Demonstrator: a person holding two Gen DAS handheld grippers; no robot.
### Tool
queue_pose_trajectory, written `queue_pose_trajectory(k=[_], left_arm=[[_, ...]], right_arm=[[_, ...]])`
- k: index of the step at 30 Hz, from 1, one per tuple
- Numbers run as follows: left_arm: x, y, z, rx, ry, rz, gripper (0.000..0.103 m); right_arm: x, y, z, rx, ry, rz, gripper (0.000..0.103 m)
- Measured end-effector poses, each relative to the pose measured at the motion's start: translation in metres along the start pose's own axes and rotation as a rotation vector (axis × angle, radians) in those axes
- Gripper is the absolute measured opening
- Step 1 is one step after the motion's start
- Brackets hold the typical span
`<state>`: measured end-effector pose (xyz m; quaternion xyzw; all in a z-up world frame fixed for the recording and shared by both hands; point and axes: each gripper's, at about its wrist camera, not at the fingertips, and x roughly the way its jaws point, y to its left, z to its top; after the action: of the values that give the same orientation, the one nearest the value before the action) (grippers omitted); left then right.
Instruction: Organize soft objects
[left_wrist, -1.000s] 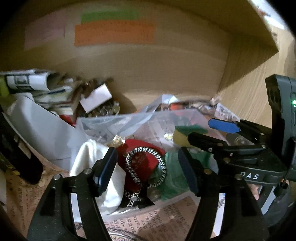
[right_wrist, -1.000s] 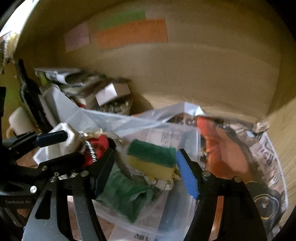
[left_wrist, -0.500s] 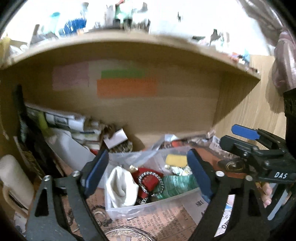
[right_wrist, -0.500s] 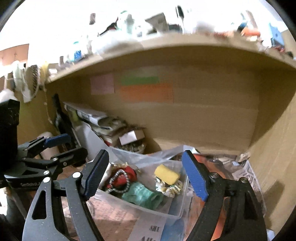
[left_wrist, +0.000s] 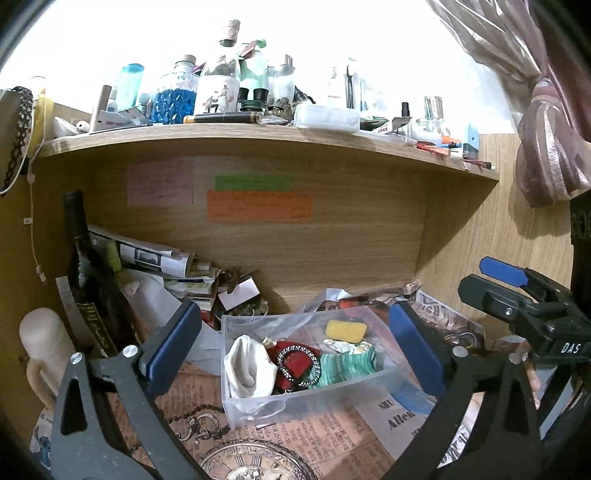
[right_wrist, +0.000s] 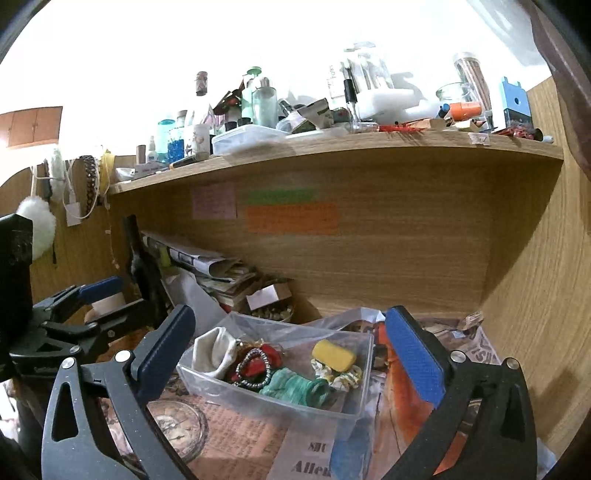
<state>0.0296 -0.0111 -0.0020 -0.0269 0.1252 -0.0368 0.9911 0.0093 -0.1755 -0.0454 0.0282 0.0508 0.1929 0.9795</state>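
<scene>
Both grippers pulled back from the bin

Your left gripper & right gripper sit wide apart, empty (sponge now at 12 o'clock in bin).

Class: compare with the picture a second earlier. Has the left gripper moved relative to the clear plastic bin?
Yes. The left gripper has pulled back and up from the clear plastic bin: the whole bin and the shelf top now show, where only its contents filled the view.
</scene>
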Motion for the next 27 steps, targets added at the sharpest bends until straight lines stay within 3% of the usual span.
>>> queue_pose_trajectory(k=[27], left_arm=[[-0.0076,0.0052,-0.0036,-0.007,-0.007,-0.001,0.103]], right_arm=[[-0.0094,0.0054,-0.0040,0.004,-0.006,0.000,0.103]])
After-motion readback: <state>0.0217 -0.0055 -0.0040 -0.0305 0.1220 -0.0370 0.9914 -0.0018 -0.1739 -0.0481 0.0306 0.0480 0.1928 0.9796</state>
